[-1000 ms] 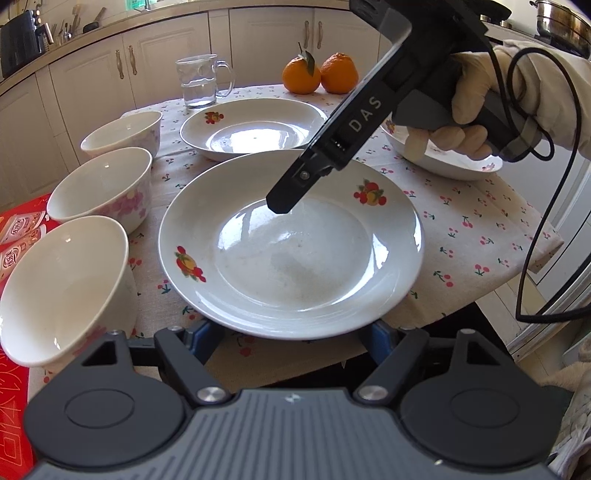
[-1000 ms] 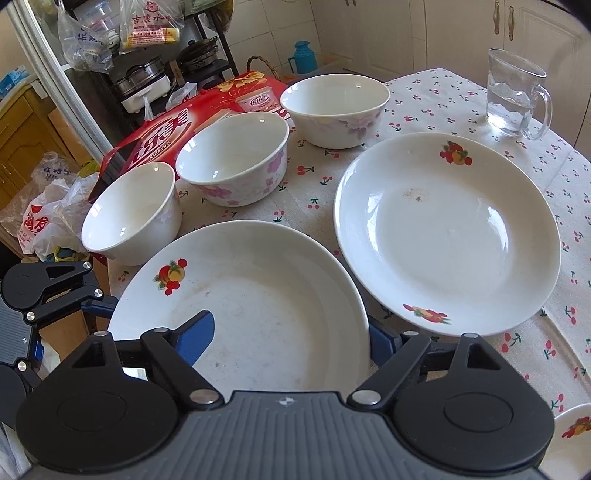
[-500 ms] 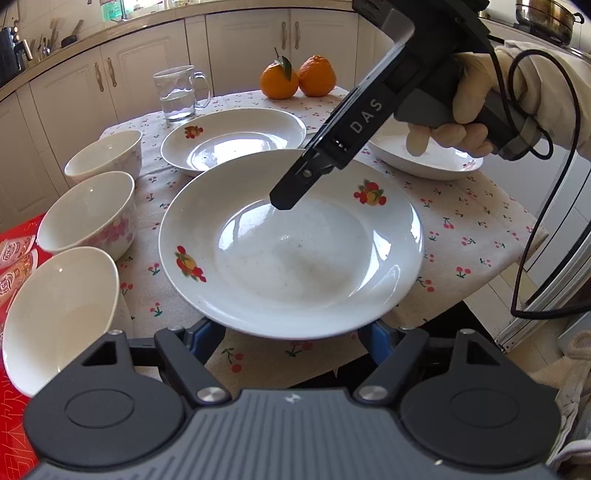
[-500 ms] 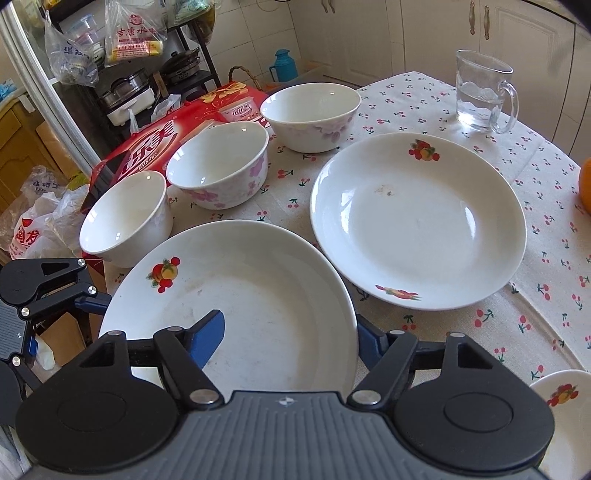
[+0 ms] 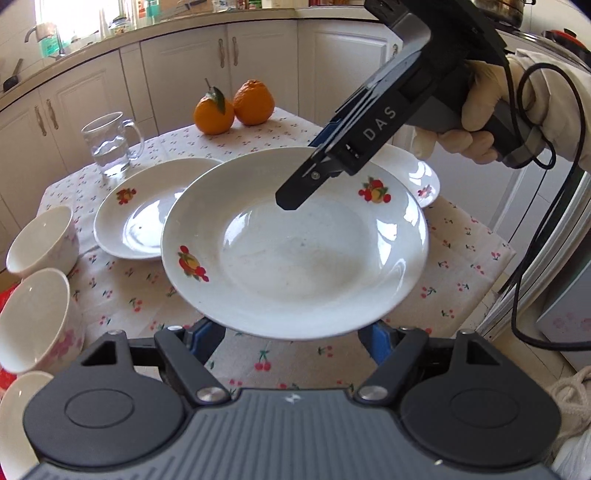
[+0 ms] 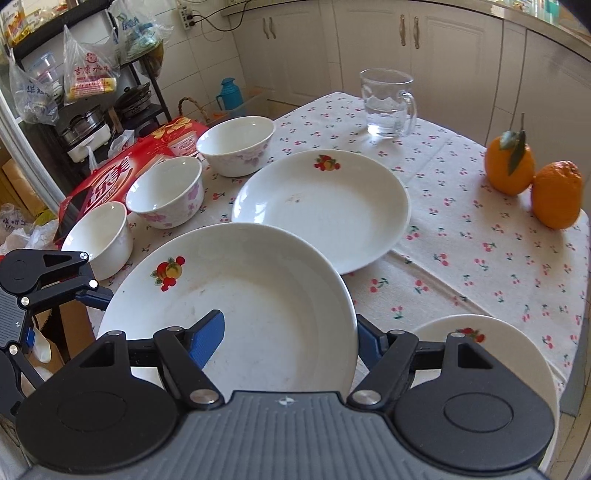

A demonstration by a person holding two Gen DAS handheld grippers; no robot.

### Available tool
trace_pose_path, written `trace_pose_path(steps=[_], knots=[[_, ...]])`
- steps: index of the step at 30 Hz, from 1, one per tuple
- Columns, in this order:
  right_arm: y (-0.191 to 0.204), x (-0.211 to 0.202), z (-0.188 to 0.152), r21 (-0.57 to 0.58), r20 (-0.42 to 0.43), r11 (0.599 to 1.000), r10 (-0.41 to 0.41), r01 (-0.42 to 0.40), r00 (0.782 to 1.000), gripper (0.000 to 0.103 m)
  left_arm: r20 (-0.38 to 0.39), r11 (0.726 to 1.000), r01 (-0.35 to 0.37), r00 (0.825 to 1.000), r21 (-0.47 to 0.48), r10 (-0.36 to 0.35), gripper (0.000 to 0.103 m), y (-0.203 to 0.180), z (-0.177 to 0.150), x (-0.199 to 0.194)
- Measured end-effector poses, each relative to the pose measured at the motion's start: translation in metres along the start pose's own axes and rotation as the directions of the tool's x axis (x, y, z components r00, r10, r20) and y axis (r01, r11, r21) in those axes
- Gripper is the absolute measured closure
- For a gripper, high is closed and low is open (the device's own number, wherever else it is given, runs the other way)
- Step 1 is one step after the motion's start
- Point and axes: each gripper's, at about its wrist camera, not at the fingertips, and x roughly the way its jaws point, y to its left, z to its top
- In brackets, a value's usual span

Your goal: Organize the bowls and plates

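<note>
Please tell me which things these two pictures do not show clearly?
- Left wrist view: nearest bowl, cut off by the frame edge and the left hand-held gripper.
- Right wrist view: small plate, partly behind the right hand-held gripper.
- Both views: pad contact on the held plate, hidden under it.
- Left wrist view: pot, cut off at top.

Both wrist cameras look steeply down, close over one shared plate [image 5: 295, 254].

Held plate [image 5: 295, 254] hides left gripper's [image 5: 291, 334] fingertips & part of plate behind [image 5: 133, 218]. Nearest bowl [image 5: 14, 402] cut by left pic edge. Small plate [image 6: 517, 354] at tablecloth's [image 6: 480, 258] near edge partly behind right gripper body.
</note>
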Motion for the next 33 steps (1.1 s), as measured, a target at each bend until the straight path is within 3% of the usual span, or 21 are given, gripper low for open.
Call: trace_pose_path(steps=[13,33], knots=[[-0.064,-0.038,-0.033,0.133,0.027,0.98,-0.149,0.145,0.988,0.024,-0.011,0.989,0.125,0.992,0.083,-0.124,0.025,-0.027,0.051,0.053],[-0.115,-0.045,-0.073,0.274,0.035,0.937,-0.235,0.217,0.971,0.024,-0.04,0.977,0.172,0.985,0.128,-0.168,0.025,-0.045,0.077,0.096]])
